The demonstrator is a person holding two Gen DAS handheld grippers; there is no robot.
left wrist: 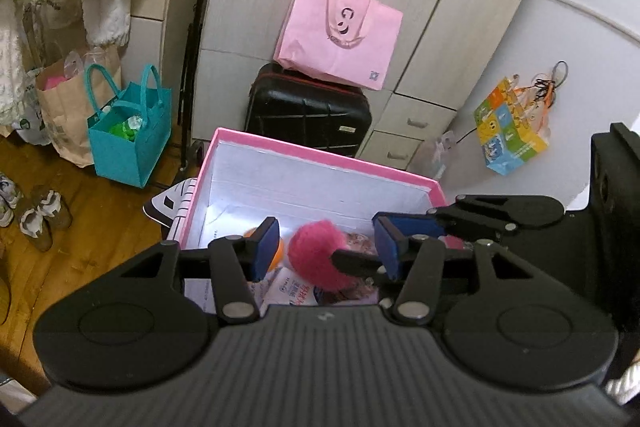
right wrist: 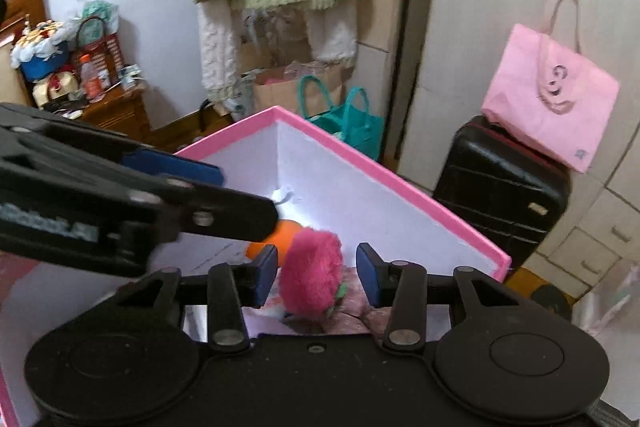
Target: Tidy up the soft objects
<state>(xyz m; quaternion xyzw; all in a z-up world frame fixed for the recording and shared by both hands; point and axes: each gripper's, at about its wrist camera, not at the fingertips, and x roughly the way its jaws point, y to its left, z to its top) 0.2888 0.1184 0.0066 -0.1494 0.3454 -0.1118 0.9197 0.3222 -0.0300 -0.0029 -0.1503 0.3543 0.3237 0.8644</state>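
A pink-rimmed box point(left wrist: 320, 153) with white inner walls lies open below both grippers; it also shows in the right wrist view point(right wrist: 400, 183). Inside lie a fuzzy magenta plush ball point(left wrist: 316, 259), also in the right wrist view point(right wrist: 310, 273), an orange soft ball point(left wrist: 277, 251) point(right wrist: 286, 235), a white printed pack point(left wrist: 296, 291) and pink fabric point(right wrist: 360, 311). My left gripper point(left wrist: 326, 247) is open and empty above the plush ball. My right gripper point(right wrist: 317, 273) is open, its fingers either side of the plush ball, not touching it. The right gripper's fingers point(left wrist: 420, 227) enter the left view from the right.
A black suitcase point(left wrist: 306, 113) with a pink tote bag point(left wrist: 340, 35) on it stands behind the box against wardrobe doors. A teal bag point(left wrist: 128, 139), a brown paper bag point(left wrist: 60, 103) and shoes point(left wrist: 40, 215) sit on the wooden floor at left. A colourful bag point(left wrist: 508, 127) hangs at right.
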